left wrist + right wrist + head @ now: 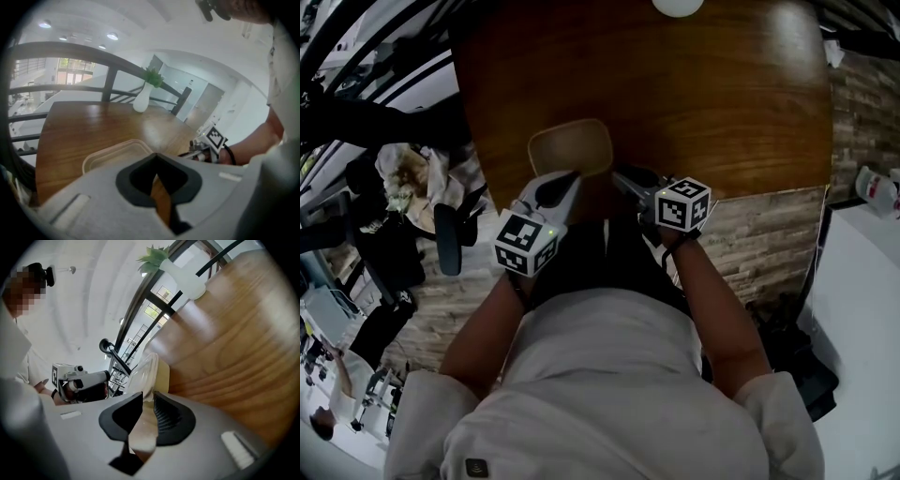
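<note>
In the head view, a shallow pale container (570,145) sits just left of centre on the near edge of the wooden table (703,103). The left gripper (555,187) is just below it and the right gripper (628,180) is at its lower right corner. In the left gripper view, the jaw tips meet and hold nothing. The container lies just beyond them at lower centre, with a white vase (142,101) far back. In the right gripper view, the jaws are narrow and seem to pinch the container's pale edge at centre. That hold looks thin and near a corner, so a level, square grip is wise. The left gripper is close enough to steady the other side.
</note>
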`<state>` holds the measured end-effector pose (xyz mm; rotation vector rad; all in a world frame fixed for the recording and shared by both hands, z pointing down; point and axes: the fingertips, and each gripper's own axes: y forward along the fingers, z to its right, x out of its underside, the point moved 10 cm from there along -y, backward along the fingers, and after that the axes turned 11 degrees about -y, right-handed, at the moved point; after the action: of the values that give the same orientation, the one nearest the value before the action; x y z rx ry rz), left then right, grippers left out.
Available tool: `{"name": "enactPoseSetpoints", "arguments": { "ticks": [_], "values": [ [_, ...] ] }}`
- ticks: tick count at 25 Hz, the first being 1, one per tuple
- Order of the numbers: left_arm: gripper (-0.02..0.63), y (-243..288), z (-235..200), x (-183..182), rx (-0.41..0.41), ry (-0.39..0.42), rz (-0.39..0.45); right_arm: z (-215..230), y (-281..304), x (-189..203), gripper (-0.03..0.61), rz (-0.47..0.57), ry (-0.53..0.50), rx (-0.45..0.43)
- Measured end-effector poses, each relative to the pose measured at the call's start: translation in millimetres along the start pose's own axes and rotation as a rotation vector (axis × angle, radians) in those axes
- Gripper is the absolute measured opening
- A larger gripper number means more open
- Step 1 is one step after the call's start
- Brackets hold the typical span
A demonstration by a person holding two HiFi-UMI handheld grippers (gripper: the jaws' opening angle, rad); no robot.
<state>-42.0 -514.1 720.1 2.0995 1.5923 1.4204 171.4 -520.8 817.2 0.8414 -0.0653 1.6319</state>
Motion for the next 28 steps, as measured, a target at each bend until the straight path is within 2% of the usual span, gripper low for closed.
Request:
{"name": "enactPoseSetpoints", "arguments": {
  "ticks": [4,14,23,28],
  "values": [
    [0.003,2.6,0.9,2.6,0.004,-0.001,-0.006,2.1,3.3,4.2,0.048,-0.009,0.007,-0.006],
    [0.003,3.6,-1.9,8.4,0.005,-0.018,-0.015,5.6,7.3,4.7,0.044,0.007,0.026,-0.003],
    [0.003,2.1,-8.1,8.9,-0.007,-0.026,-0.013,4.4,10.6,3.3,0.015,0.008,0.023,-0.007],
    [0.003,1.1,0.4,6.7,-0.009,0.025,-0.016,-1.5,7.3,-1.0,0.009,0.014,0.003,-0.01]
  ]
}}
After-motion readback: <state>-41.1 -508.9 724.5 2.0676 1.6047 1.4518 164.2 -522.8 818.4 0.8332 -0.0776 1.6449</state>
